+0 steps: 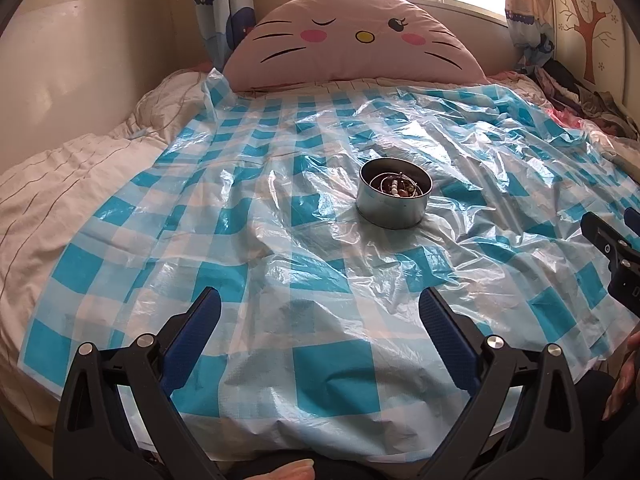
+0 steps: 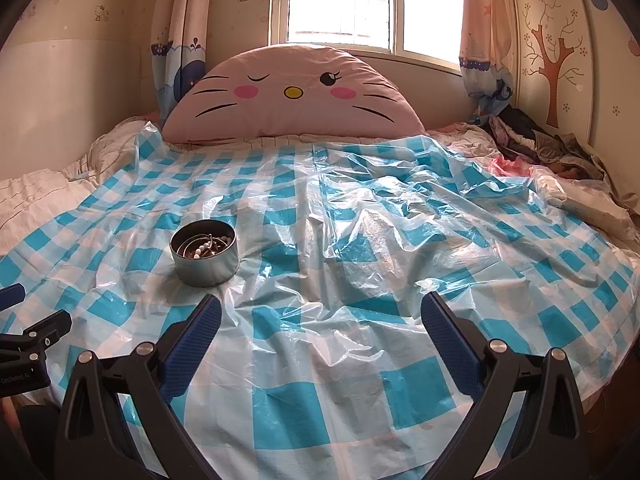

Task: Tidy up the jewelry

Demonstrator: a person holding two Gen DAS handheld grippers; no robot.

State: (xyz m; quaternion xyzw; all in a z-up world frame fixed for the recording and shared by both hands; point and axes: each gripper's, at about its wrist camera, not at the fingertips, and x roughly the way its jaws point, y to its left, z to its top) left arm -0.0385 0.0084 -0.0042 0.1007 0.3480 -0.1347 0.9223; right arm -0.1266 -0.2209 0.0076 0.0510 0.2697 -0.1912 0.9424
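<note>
A round metal tin (image 1: 394,196) stands on the blue-and-white checked plastic sheet (image 1: 280,240) over the bed. It holds jewelry (image 1: 396,189): bangles, white beads and dark pieces. In the right wrist view the tin (image 2: 206,254) sits left of centre with the jewelry (image 2: 204,248) inside. My left gripper (image 1: 320,304) is open and empty, low at the near edge of the bed, well short of the tin. My right gripper (image 2: 320,308) is open and empty, to the right of the tin. Each gripper shows at the edge of the other's view.
A pink cat-face cushion (image 1: 352,40) leans at the head of the bed under the window. A pile of clothes (image 2: 540,140) lies at the far right corner. A white quilt (image 1: 60,184) shows on the left beyond the sheet.
</note>
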